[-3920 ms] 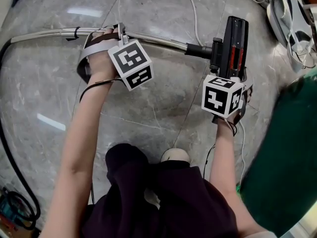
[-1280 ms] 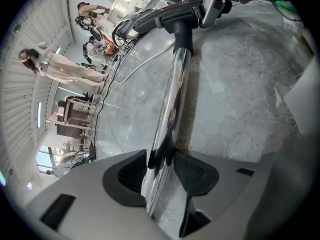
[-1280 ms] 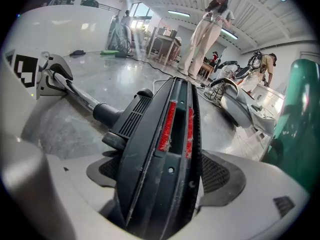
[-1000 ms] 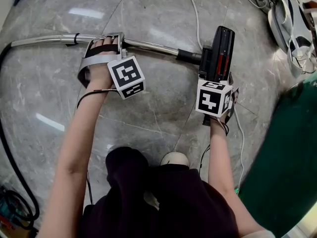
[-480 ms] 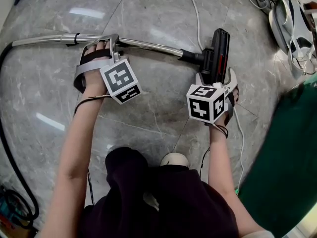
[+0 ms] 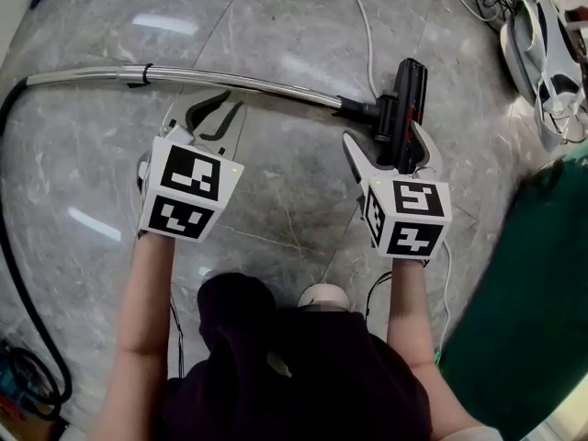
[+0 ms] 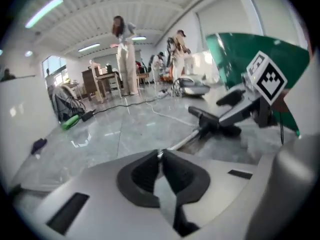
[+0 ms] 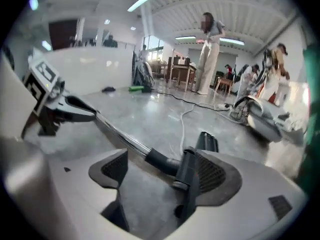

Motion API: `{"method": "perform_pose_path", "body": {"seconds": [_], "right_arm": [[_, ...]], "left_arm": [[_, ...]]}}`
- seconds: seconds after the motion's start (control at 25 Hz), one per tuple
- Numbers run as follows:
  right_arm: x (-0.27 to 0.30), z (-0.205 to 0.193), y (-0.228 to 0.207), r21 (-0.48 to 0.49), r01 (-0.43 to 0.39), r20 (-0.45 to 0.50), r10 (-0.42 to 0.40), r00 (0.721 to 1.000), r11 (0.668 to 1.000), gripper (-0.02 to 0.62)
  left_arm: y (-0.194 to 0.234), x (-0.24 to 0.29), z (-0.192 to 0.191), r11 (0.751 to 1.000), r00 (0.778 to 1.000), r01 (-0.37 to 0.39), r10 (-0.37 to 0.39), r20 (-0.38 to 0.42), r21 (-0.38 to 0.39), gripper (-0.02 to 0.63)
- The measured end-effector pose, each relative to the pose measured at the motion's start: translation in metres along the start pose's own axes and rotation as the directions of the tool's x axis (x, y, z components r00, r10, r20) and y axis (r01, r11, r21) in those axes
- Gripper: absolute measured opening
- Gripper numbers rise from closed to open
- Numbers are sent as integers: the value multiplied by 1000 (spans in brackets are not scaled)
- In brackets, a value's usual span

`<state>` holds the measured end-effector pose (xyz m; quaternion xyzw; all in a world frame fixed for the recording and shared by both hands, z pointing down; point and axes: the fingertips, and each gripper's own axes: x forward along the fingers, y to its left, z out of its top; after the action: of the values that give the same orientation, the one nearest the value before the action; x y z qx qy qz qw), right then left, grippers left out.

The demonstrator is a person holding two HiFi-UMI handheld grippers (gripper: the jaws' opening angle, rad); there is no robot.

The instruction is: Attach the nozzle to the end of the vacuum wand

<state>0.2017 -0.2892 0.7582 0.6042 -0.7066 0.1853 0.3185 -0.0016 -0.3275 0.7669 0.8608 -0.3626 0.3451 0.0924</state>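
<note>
The chrome vacuum wand (image 6: pixel 184 77) lies on the marble floor, and the black nozzle (image 6: pixel 409 85) sits on its right end. My left gripper (image 6: pixel 220 108) hangs above the floor just short of the wand. Its jaws are closing, with the tips meeting and nothing between them. My right gripper (image 6: pixel 390 150) is open; its fingers stand wide on either side of the nozzle's near end, and the pads do not press on it. The right gripper view has the wand (image 8: pixel 120 136) running to the nozzle's neck (image 8: pixel 190 171) between the jaws.
A white cable (image 6: pixel 363 26) runs past the nozzle. A white and grey machine (image 6: pixel 542 35) lies at the top right, with a green sheet (image 6: pixel 524 274) on the right. A black hose (image 6: pixel 14 274) curves along the left. People (image 7: pixel 122 54) stand far back.
My left gripper let go of the wand, rose, rolled and drew back toward me. My right gripper pulled back and up from the nozzle, still open. The wand and nozzle stay on the floor.
</note>
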Motion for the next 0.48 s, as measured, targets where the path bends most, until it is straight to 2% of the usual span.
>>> {"method": "perform_pose_path", "body": {"seconds": [0.04, 0.08, 0.16, 0.2, 0.28, 0.36, 0.48], "right_arm": [[-8, 14, 2, 105, -44, 45, 39, 998, 994, 356], [-19, 29, 1, 216, -80, 88, 62, 994, 973, 12], [-52, 60, 5, 371, -156, 133, 114, 985, 916, 12], [-73, 75, 8, 386, -172, 133, 130, 983, 906, 12], [-121, 105, 11, 319, -160, 109, 131, 985, 934, 12], [-167, 142, 12, 267, -169, 116, 143, 983, 949, 12], [-231, 202, 14, 315, -245, 187, 193, 963, 917, 12]], "left_arm": [[-1, -9, 17, 998, 999, 27, -24, 45, -57, 9], [-3, -21, 34, 994, 996, 54, -47, 75, -96, 9], [-7, -55, 69, 987, 992, 95, -82, 100, -131, 9], [-9, -77, 87, 984, 990, 106, -91, 107, -144, 9], [-13, -126, 124, 968, 983, 145, -118, 139, -204, 9], [-18, -177, 163, 937, 969, 202, -149, 194, -286, 9], [-24, -250, 222, 892, 949, 251, -151, 277, -376, 8]]}}
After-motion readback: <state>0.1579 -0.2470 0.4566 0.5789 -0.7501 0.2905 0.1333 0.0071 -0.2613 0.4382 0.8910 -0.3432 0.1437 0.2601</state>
